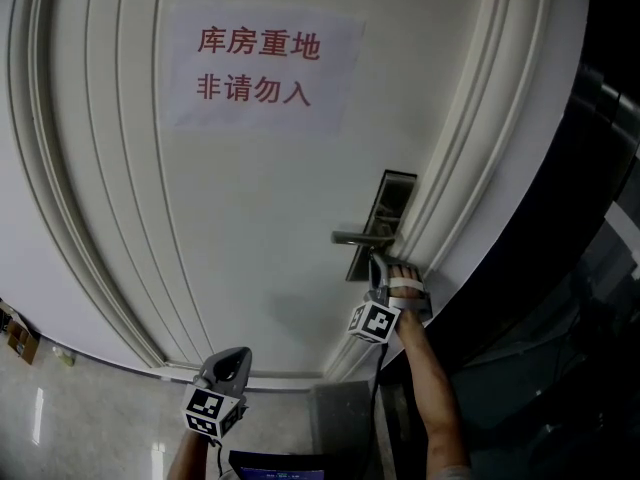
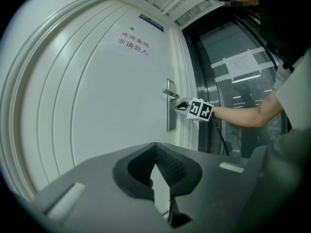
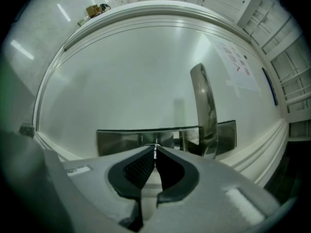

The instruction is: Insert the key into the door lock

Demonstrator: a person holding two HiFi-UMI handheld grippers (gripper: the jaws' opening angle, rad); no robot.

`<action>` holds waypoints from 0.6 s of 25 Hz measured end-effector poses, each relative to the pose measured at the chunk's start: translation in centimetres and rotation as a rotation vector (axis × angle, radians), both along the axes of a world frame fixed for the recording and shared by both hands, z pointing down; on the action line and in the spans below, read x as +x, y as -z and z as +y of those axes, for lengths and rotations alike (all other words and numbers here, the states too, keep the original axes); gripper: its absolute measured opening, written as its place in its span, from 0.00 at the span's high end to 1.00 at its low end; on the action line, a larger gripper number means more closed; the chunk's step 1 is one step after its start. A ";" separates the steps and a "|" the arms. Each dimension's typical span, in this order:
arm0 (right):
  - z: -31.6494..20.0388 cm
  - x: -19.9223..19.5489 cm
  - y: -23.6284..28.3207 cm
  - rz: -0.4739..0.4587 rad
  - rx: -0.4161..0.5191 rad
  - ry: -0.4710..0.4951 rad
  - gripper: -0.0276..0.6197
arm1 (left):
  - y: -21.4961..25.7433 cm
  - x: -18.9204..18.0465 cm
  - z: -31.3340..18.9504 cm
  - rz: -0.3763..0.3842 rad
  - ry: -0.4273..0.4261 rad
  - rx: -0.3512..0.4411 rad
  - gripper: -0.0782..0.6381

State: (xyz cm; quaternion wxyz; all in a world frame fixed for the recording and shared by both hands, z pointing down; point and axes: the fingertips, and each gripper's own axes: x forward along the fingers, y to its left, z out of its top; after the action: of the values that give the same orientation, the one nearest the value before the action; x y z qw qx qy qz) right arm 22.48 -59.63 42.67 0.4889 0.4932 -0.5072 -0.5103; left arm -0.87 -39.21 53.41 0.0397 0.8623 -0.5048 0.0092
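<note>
A white door (image 1: 250, 218) carries a metal lock plate (image 1: 380, 230) with a lever handle (image 1: 362, 237). My right gripper (image 1: 377, 265) is at the lower part of that plate, under the handle. In the right gripper view its jaws are shut on a thin metal key (image 3: 155, 149), and the key's tip is against the lock plate (image 3: 124, 141); whether it is inside the keyhole is hidden. From the left gripper view, the right gripper (image 2: 181, 106) shows level at the plate (image 2: 170, 115). My left gripper (image 1: 236, 354) hangs low and away from the door, its jaws shut on nothing.
A paper sign (image 1: 262, 68) with red characters is stuck on the door above the lock. The raised door frame (image 1: 470, 198) runs just right of the plate, with dark glass (image 1: 590, 298) beyond it. Tiled floor (image 1: 60, 408) lies at lower left.
</note>
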 end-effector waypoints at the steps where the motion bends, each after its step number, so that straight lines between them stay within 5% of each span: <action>1: 0.0 0.1 -0.1 -0.001 0.002 -0.006 0.94 | 0.0 0.0 0.1 0.000 0.000 -0.001 0.89; 15: 0.2 0.0 0.0 -0.015 -0.005 -0.026 0.94 | 0.3 -0.7 1.1 -0.009 0.019 0.008 0.89</action>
State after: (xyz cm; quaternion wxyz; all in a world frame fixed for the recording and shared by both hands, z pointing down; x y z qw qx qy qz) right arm 22.43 -59.46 42.71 0.4928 0.5023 -0.5058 -0.4990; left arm -1.61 -38.14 53.14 0.0339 0.8577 -0.5130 0.0106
